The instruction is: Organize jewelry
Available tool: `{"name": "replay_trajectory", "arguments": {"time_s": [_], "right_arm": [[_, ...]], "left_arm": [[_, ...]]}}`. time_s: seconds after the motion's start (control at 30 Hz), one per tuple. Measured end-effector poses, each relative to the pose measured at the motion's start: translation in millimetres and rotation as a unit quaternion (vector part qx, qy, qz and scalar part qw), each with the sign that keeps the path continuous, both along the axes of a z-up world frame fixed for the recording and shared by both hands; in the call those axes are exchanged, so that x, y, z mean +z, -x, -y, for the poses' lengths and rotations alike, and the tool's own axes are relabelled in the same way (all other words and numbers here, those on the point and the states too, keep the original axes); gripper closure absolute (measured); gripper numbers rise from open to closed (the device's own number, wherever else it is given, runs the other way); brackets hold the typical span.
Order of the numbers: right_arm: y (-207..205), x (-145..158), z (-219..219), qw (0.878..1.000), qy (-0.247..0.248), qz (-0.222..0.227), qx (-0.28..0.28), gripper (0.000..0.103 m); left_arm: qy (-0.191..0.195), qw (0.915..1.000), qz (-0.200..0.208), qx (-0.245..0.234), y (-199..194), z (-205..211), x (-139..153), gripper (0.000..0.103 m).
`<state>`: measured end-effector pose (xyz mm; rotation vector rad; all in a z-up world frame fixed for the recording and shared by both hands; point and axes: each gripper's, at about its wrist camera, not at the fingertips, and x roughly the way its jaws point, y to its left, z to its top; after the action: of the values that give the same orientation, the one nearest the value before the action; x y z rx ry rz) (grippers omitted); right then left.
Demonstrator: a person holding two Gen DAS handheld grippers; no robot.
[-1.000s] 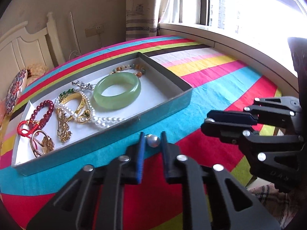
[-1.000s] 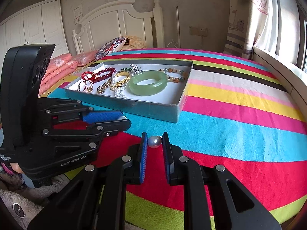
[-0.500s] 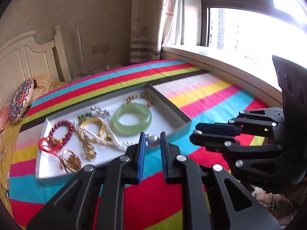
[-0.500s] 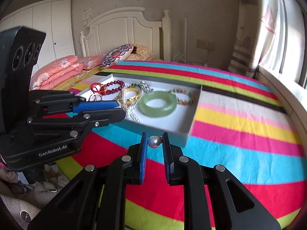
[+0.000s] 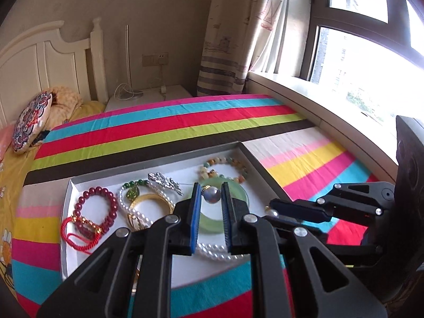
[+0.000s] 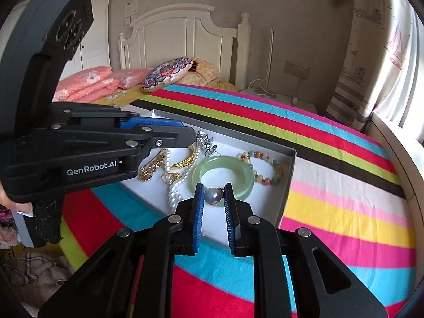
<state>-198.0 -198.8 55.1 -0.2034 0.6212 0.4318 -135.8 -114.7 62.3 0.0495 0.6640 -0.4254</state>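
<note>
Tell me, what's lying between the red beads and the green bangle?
A gold bangle and a pearl string, overlapping in the tray. The left wrist view shows it best.

The tray (image 5: 69, 204) lies on the bed (image 5: 169, 122). Inside it, the bangle (image 6: 238, 168) sits centrally, the beaded bracelet (image 6: 265, 167) to its right, and the pearl strand (image 6: 176, 189) to its left. The pillow (image 6: 167, 73) lies behind the tray, near the headboard (image 6: 185, 34).
</note>
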Motion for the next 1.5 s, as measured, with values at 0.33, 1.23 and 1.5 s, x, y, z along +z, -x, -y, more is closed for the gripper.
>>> {"name": "replay_trajectory", "arguments": {"time_s": [0.33, 1.23, 1.5], "right_arm": [[-34.0, -11.7, -18.6, 1.000, 0.024, -0.013, 0.000, 0.087], [-38.6, -16.5, 2.5, 0.996, -0.036, -0.036, -0.067, 0.036], [9.0, 14.2, 19.7, 0.987, -0.109, 0.033, -0.116, 0.017]], "left_arm": [[-0.012, 0.9998, -0.013, -0.003, -26.7, 15.7, -6.0, 0.088], [-0.039, 0.9919, 0.076, 0.094, -9.2, -12.2, 3.2, 0.002], [-0.014, 0.9769, 0.147, 0.154, 52.0, -52.8, 23.1, 0.002]]}}
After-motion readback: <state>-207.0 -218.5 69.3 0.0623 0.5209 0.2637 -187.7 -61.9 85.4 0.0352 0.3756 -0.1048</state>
